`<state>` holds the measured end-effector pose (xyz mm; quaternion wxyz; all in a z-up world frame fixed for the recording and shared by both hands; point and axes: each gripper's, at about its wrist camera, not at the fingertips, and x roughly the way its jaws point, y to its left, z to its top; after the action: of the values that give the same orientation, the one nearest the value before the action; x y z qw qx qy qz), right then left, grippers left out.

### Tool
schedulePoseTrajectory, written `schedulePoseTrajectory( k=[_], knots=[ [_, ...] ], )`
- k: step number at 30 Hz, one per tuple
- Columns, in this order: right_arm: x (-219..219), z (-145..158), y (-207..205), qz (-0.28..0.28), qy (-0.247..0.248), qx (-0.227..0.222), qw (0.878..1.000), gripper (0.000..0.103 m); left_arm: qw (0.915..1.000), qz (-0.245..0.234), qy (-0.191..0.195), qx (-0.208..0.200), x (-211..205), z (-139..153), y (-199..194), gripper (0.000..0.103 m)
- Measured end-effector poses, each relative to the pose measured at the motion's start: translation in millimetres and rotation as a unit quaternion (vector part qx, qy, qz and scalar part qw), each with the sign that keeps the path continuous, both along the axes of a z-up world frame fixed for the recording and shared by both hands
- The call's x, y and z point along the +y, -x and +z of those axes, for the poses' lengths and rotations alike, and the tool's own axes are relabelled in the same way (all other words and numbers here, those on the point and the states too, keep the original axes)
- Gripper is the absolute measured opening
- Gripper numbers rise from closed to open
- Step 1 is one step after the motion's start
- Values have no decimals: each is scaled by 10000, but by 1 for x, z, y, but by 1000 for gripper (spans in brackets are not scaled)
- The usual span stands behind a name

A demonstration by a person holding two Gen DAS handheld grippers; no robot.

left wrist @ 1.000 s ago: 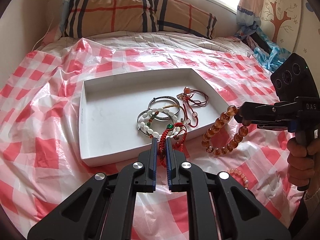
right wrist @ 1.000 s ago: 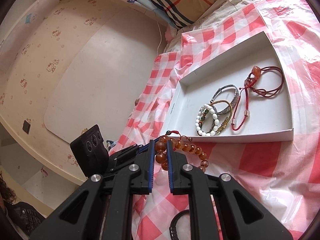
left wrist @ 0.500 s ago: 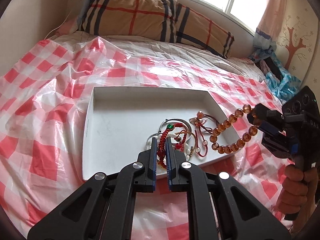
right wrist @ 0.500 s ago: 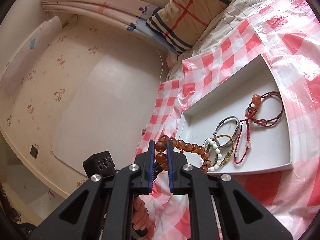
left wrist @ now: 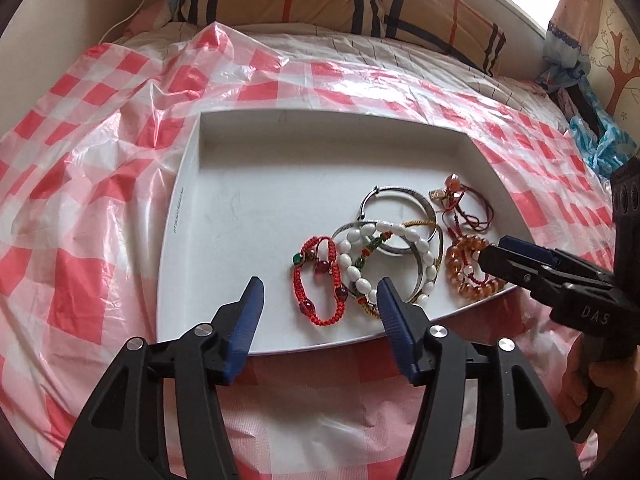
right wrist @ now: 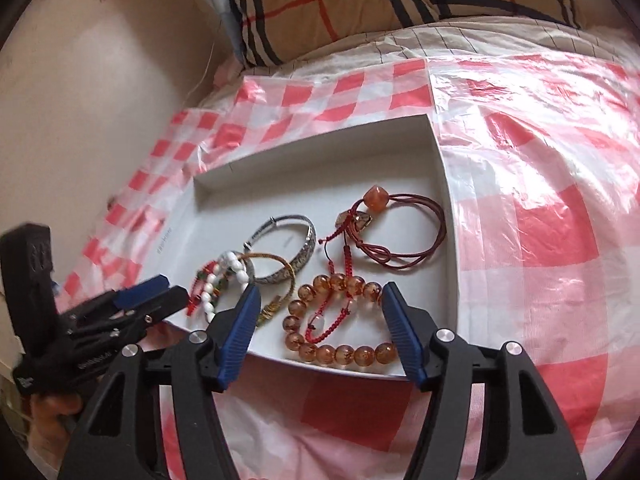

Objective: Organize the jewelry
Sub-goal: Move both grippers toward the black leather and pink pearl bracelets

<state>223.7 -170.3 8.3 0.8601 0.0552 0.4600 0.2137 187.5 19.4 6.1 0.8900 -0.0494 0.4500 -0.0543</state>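
The hand [left wrist: 592, 384] on the right gripper's handle shows only as a few knuckles at the left wrist view's lower right rim; the rest runs out of frame. The other hand [right wrist: 52, 408] is just a sliver under the left gripper's black body, low at the left edge of the right wrist view. The white bead bracelet [left wrist: 384, 256] lies tangled with a gold cord and two metal bangles (which strand passes over which I cannot sort out). Small print on the white tray [left wrist: 180, 212] wall is too tiny to read. The plaid pillow [right wrist: 400, 0] is cropped by the top edge.
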Motion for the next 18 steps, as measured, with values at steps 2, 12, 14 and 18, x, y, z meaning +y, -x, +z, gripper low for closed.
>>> schedulePoseTrajectory(
  k=[2,12,14,18],
  knots=[
    [8,-4,3,204,367,113,9991,68,9999,-55,-117,44,-4,-2,0,59],
    [-5,8,25,632,814,627,9927,73,9978,-410,187,496,-7,3,6,60],
    [-1,10,34,725,906,569,9916,76,9976,-505,98,471,-11,5,10,60],
    [-18,25,30,384,229,231,9987,78,9978,-487,99,436,-10,6,12,60]
  ],
)
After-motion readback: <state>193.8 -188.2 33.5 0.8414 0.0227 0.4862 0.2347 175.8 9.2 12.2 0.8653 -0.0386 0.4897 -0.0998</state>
